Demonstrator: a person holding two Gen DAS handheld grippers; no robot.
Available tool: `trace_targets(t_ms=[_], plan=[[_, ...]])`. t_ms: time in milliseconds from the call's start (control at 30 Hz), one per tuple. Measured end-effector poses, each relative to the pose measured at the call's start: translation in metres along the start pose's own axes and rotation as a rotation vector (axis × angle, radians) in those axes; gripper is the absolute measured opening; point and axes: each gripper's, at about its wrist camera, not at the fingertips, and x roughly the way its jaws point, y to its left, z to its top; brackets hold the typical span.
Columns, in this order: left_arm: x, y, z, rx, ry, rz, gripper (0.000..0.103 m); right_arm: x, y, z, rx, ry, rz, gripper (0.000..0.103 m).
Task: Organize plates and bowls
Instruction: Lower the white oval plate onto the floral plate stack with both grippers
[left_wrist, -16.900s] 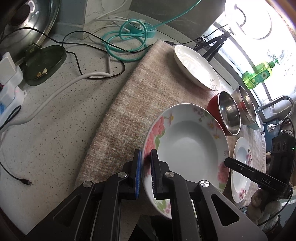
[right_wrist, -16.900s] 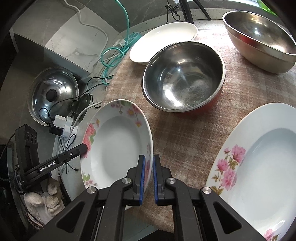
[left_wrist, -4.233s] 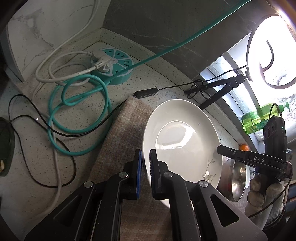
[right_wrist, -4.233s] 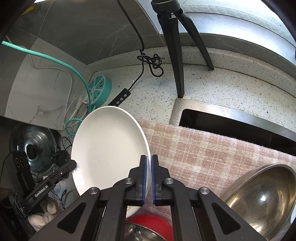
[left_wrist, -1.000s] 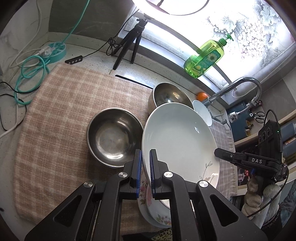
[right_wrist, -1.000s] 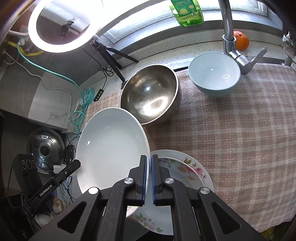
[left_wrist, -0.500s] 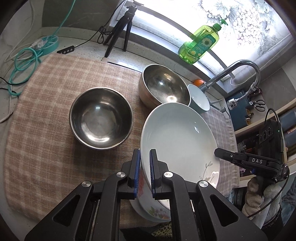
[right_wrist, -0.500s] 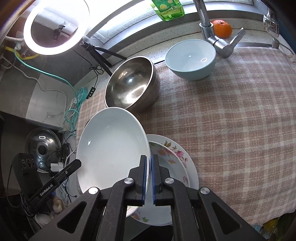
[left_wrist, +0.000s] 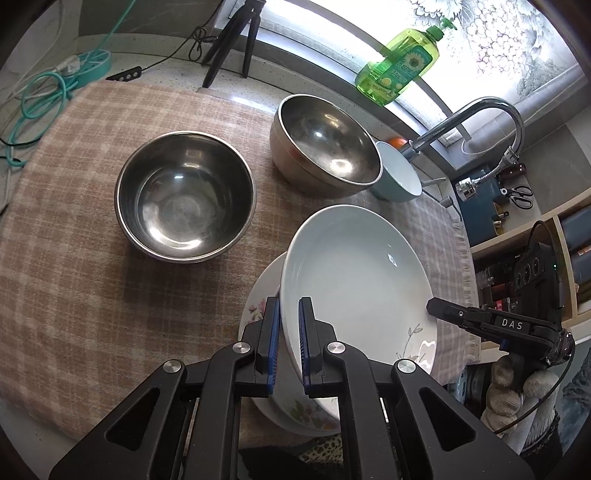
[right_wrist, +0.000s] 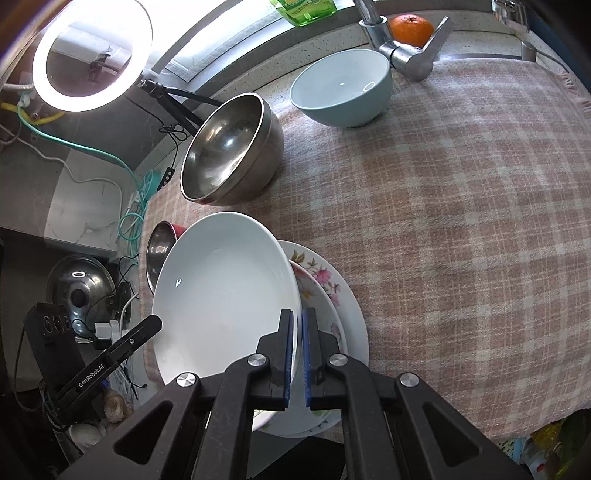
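Left-wrist view shows my left gripper (left_wrist: 287, 341) and right gripper (right_wrist: 298, 357) each clamped on opposite rims of the white plate (left_wrist: 354, 280), hovering over the floral plates (right_wrist: 325, 291); glazed, rigid, breakable, probably slippery.

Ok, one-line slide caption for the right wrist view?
Both grippers hold a white plate over the floral plates.

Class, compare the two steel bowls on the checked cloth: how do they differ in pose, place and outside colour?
The nearer steel bowl sits level, mouth straight up; the farther steel bowl leans, mouth tipped sideways. The nearer one stands alone on the cloth; the farther one sits close beside the light blue bowl. The nearer one shows a red outside in the right wrist view; the farther one is bare metal outside. Both are empty, shiny and round.
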Motion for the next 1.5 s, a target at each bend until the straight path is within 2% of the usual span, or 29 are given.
trace_targets(t_ms=[567,1500], plan=[[0.017,-0.002,-0.015,-0.006,0.04,0.004,0.006,0.005,-0.016,-0.02,-0.004,0.003,-0.021,0.005],[0.024,0.007,-0.024,-0.003,0.073,0.006,0.006,0.015,-0.018,-0.03,-0.007,0.02,-0.033,0.005]])
